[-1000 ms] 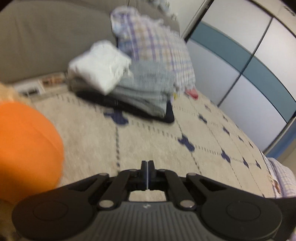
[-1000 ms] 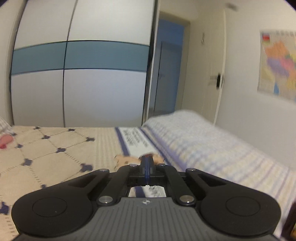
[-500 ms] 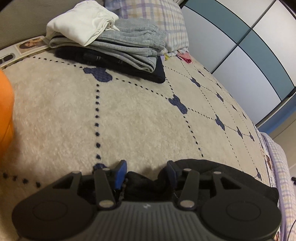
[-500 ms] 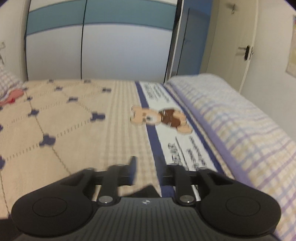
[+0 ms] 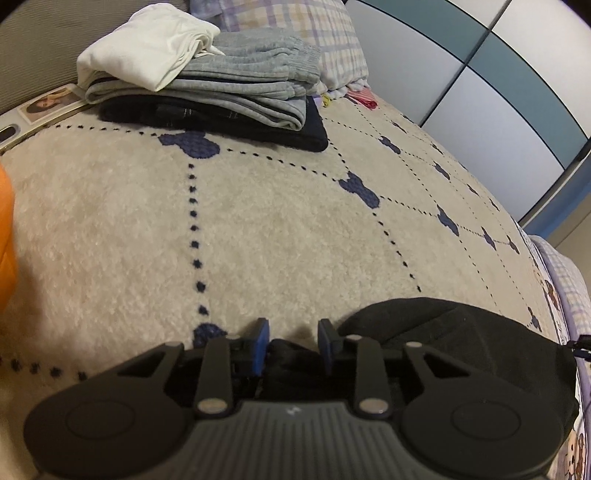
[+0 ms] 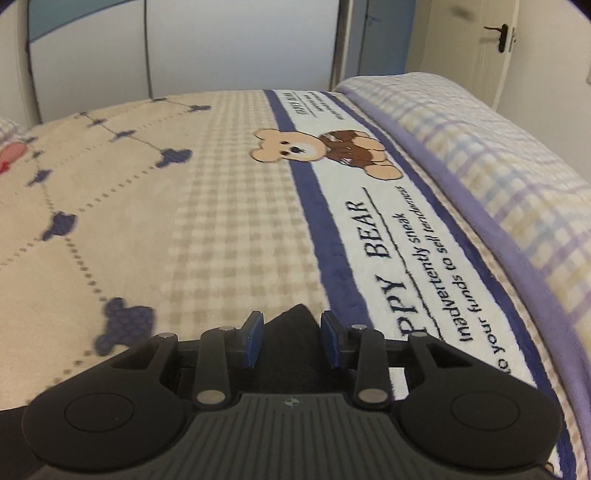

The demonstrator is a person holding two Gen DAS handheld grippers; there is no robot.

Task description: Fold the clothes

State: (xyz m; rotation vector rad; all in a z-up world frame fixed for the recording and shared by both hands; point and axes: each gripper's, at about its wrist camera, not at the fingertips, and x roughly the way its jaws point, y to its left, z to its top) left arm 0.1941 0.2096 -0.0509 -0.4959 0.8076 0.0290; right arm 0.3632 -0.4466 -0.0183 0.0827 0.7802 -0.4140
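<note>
A home bedroom is showing here. A wide bed is filling both views, lying under a cream fleece blanket (image 5: 280, 229) dotted with navy shapes and, in the right wrist view, a cartoon bear (image 6: 321, 151) with printed English words beside it. A checked quilt (image 6: 491, 147) is running along the bed's far side, and a plaid pillow (image 5: 328, 33) is leaning at the head against a grey padded headboard (image 5: 37, 48). A stack of folded clothes (image 5: 207, 88) is sitting near the pillow. Sliding wardrobe doors (image 5: 491, 81) in white and teal are standing beside the bed, and a white door with a lever handle (image 6: 500, 37) is closing off the room.
</note>
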